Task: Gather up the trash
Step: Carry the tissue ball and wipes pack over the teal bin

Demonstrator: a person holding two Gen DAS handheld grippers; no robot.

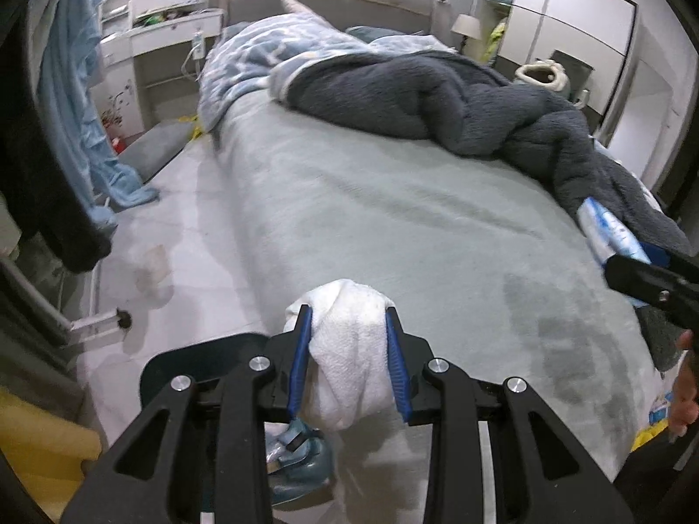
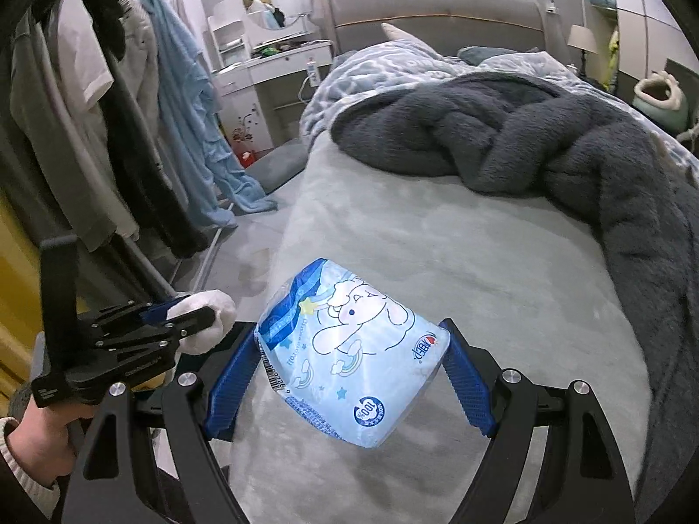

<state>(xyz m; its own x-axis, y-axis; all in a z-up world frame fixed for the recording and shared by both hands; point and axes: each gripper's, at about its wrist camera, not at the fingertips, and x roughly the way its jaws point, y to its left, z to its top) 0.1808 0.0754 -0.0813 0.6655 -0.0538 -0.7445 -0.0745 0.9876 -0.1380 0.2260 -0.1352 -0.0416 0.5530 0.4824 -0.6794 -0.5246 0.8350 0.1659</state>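
Note:
My left gripper (image 1: 349, 318) is shut on a crumpled white tissue wad (image 1: 349, 349), held above the bed's near left corner. The same wad (image 2: 205, 323) shows in the right wrist view at lower left, pinched in the left gripper (image 2: 192, 318). My right gripper (image 2: 351, 349) is shut on a light blue plastic tissue pack (image 2: 354, 358) printed with a white cartoon dog, its blue pads pressing both sides. That pack (image 1: 607, 231) appears at the right edge of the left wrist view, above the pale green bed sheet (image 1: 393, 218).
A dark grey fleece blanket (image 2: 546, 139) and a blue patterned quilt (image 1: 262, 56) lie bunched at the bed's far end. Clothes hang on a rack (image 2: 109, 109) left of the bed. A white dresser (image 2: 271, 74) stands beyond. A blue shoe (image 1: 301, 458) sits on the floor below.

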